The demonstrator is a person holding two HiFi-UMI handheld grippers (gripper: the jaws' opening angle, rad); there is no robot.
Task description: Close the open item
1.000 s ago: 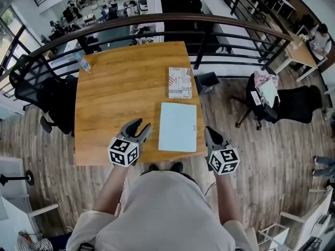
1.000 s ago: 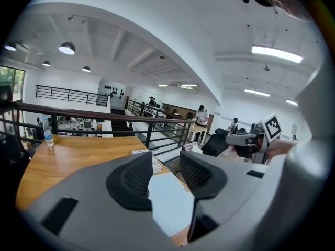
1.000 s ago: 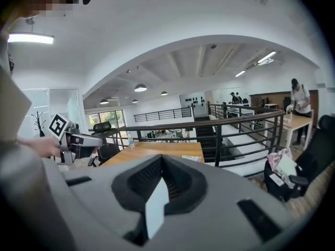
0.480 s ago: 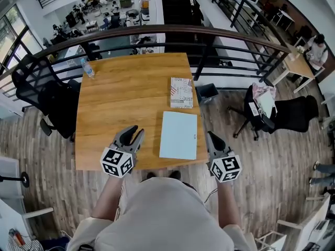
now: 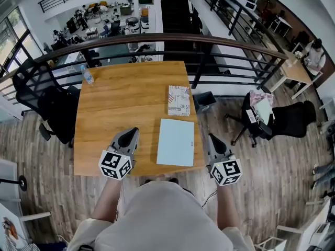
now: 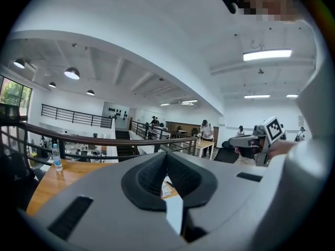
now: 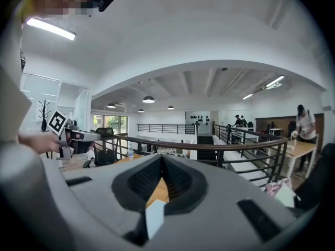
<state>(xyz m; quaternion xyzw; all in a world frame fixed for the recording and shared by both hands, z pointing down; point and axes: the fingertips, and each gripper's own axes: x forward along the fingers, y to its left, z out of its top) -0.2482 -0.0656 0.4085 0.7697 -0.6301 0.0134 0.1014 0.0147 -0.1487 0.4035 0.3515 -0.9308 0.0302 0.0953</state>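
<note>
Desk point(image 5: 120, 98): wooden, set against a railing.
Pale blue item point(image 5: 176, 141): lies flat at the desk's near right corner. It looks shut already, so check that its edges sit flush before leaving it.
Printed book point(image 5: 179, 100): just beyond it by the right edge, apart from it; leave it alone.
Left gripper point(image 5: 132, 133): over the near edge, left of the item. Its jaws have just been closing and are pressed together on nothing.
Right gripper point(image 5: 211, 138): beside the near right corner, jaws together, empty. If a gap shows, press straight down and don't slide.
</note>
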